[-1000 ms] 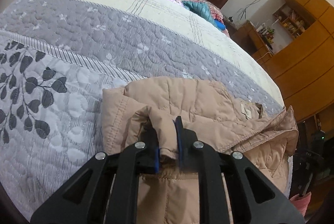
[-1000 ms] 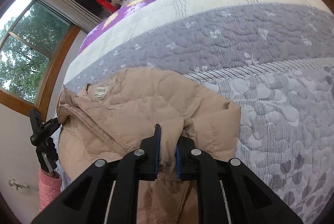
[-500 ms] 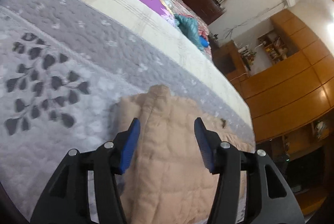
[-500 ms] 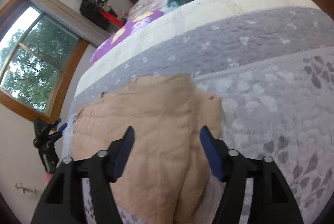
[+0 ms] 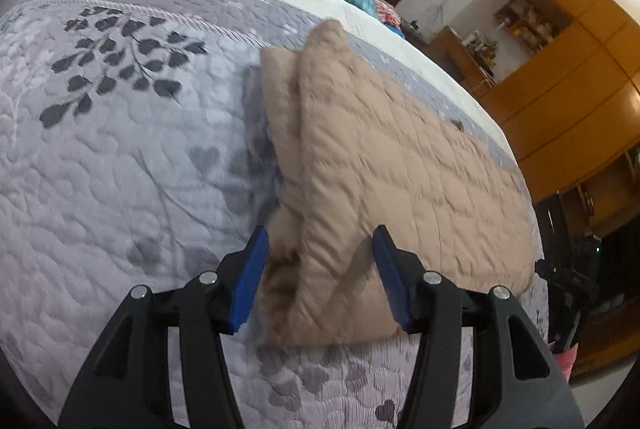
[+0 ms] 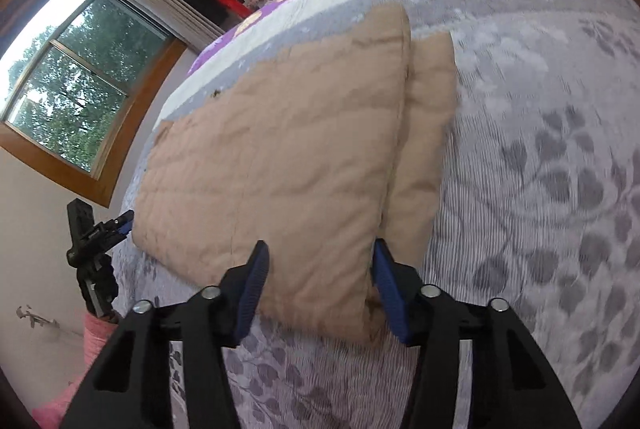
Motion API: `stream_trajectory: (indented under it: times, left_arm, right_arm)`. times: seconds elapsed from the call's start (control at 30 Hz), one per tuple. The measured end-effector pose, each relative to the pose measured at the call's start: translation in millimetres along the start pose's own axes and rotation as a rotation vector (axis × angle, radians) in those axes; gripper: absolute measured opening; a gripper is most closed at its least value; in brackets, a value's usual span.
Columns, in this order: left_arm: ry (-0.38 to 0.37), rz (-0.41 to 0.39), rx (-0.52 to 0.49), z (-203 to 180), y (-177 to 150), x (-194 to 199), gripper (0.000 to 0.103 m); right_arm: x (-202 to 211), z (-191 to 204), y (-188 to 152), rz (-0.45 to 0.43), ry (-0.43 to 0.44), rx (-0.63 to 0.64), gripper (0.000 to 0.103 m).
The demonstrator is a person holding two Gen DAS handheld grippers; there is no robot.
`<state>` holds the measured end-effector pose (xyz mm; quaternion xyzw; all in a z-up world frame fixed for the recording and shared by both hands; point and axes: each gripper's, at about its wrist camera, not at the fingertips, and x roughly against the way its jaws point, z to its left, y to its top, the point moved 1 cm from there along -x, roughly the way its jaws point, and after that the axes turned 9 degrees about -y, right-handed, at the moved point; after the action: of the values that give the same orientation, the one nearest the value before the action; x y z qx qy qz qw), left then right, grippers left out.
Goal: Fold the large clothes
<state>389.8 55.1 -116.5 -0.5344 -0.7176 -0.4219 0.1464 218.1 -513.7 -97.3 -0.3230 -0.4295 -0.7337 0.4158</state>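
We see the folded jacket (image 5: 384,165) lying flat on the bed (image 5: 120,169). Left gripper (image 5: 320,277) and right gripper (image 6: 318,287) both spread wide, its near edge between the fingers, unpinched.

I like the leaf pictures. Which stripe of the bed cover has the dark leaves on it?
The pale lilac-grey band nearest the grippers, where the folded tan jacket lies. The darker grey, cream and purple stripes beyond have none.

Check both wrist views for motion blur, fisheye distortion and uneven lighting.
Left wrist view: the tan jacket is smeared by motion blur, the bedspread bulges from fisheye distortion, corners vignetted. Right wrist view: the bright window blows out at its top, the bedspread pattern streaks on the right.
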Motion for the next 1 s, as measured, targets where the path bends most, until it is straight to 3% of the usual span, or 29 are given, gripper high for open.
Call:
stream_trajectory:
  times: [0.03, 0.07, 0.13, 0.2, 0.3, 0.43, 0.53, 0.7, 0.87, 0.93, 1.0]
  left_arm:
    - [0.008, 0.003, -0.009, -3, -4, -4, 0.045]
    - [0.021, 0.004, -0.011, -5, -5, -8, 0.036]
    - [0.052, -0.012, -0.016, -8, -6, -11, 0.028]
    - [0.054, -0.027, -0.01, -10, -5, -7, 0.016]
    - [0.029, -0.043, 0.001, -11, -11, 3, 0.007]
    - [0.044, -0.057, 0.013, -3, -27, 6, 0.007]
    - [0.035, -0.051, 0.026, 3, -36, 0, 0.007]
    - [0.035, -0.032, 0.033, 10, -37, -13, 0.008]
    - [0.081, -0.015, 0.003, -1, -32, -11, 0.015]
    - [0.095, -0.033, 0.021, -7, -27, 1, 0.021]
    - [0.123, -0.071, 0.008, -15, -23, 15, 0.022]
  right_arm:
    - [-2, 0, -4, 0.005, -0.012, -0.005, 0.035]
    - [-6, 1, -5, 0.013, -0.019, -0.011, 0.031]
    - [-6, 5, -6, 0.012, -0.019, -0.017, 0.017]
    - [-1, 10, -5, -0.004, -0.031, -0.003, 0.012]
    - [16, 16, -4, -0.048, -0.019, 0.014, 0.009]
    - [19, 19, -1, -0.062, -0.021, 0.025, 0.009]
    - [-5, 15, 6, -0.017, -0.056, 0.005, 0.009]
    - [-40, -9, 3, 0.045, -0.005, -0.069, 0.009]
    - [-28, -8, -2, 0.023, -0.02, -0.054, 0.011]
    - [-11, -2, -4, -0.008, -0.074, -0.032, 0.018]
    - [7, 8, -10, -0.053, -0.136, -0.004, 0.018]
